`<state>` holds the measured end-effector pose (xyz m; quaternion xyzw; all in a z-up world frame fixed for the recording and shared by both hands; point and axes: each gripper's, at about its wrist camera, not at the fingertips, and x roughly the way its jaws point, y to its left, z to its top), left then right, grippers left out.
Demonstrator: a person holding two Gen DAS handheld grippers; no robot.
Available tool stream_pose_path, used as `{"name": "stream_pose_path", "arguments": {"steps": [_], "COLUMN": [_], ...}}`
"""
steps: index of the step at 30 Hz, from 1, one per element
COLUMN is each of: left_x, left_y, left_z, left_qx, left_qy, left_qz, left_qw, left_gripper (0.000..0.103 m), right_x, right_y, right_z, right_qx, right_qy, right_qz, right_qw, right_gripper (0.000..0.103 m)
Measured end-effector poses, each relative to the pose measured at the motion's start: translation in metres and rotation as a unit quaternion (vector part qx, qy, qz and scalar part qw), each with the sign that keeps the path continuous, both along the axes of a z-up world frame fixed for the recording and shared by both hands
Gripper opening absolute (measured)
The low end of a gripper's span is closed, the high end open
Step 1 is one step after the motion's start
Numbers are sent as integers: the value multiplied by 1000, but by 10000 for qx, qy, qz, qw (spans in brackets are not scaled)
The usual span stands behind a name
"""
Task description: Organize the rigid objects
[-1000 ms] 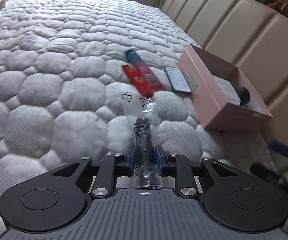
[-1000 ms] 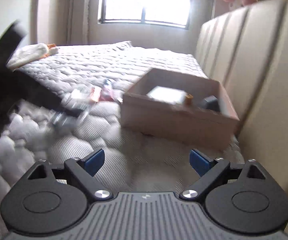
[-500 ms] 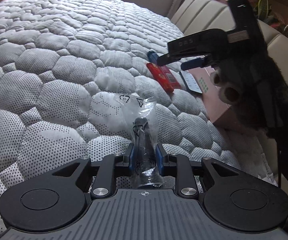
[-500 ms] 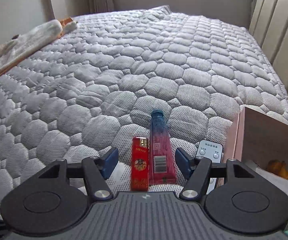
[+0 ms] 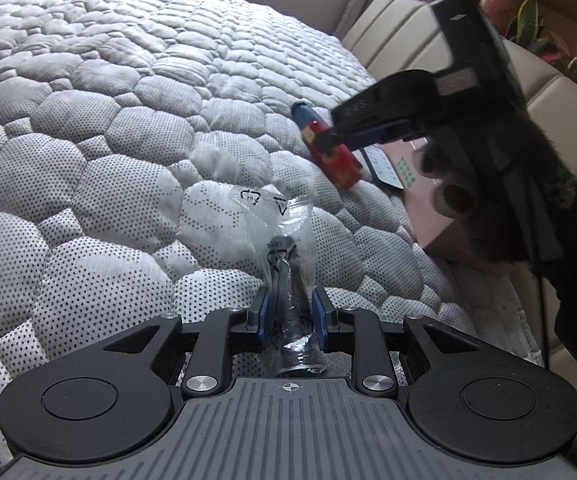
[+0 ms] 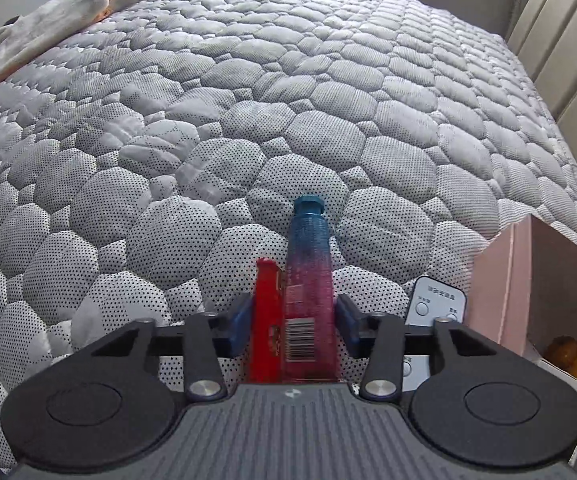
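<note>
Red flat packet (image 6: 265, 320) and blue-to-pink gradient tube (image 6: 308, 280) side by side between half-open right tongs (image 6: 293, 322): squeeze both squarely, left tongs (image 5: 287, 316) clamping bagged dark cylinder (image 5: 286, 300).

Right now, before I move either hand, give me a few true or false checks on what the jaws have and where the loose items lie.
1. The left gripper is clamped on a dark item sealed in a clear plastic bag. True.
2. The right gripper has its jaws around the white remote alone. False: they bracket the red lighter and the blue-to-pink tube, which lie side by side on the quilted mattress; the remote lies outside them, to the right.
3. The tube already lies in the pink box. False: it lies on the mattress.
4. The tube's blue cap points away from the right gripper. True.
</note>
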<state>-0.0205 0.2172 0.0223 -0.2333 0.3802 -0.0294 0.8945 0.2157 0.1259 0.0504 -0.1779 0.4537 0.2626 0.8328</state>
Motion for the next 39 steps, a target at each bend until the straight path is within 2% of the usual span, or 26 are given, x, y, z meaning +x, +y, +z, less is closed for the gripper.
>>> {"name": "stream_pose_path", "arguments": {"steps": [3,5,13,19,22,25,29,31,32,35,39], "left_x": [-1,-2,-5,-3,-2,-3,-3,-4,-4,-4,-4], "left_y": [0,0,-2,-1,-1,-1,0,0,0,-2,-8], "left_z": [-1,-1,0,-2,-2,-2,-2,-3,-3,-1,2], "left_qx": [-40,-64,-84,-105,-116,-148,-170,-177,-175,-123,-32], "left_qy": [-6,-2,18,28,34,34,25,25,28,28,53], "left_qz": [42,62,83,84,86,90,97,101,103,95,129], "left_qw": [10000,10000,9999,9999,9999,9998,9998,9998,9998,9999,9999], "left_gripper": [25,25,25,25,25,25,25,25,25,25,24], "right_x": [-17,-33,-81,-63,-32,2,22,21,16,1,-35], "right_y": [-12,-23,-64,-60,-37,-14,11,10,7,-5,-36], "right_z": [11,12,12,39,45,33,-3,-12,-11,4,40], "right_qx": [215,268,471,686,793,841,295,255,301,538,873], "right_qy": [248,366,699,100,-119,-15,-15,160,173,295,186], "right_qz": [117,169,346,149,-29,-337,-544,-549,-490,-283,-61], "right_qw": [9994,9988,9958,9975,9968,9959,9981,9980,9982,9977,9960], "right_gripper": [16,11,10,14,28,30,30,22,15,14,14]}}
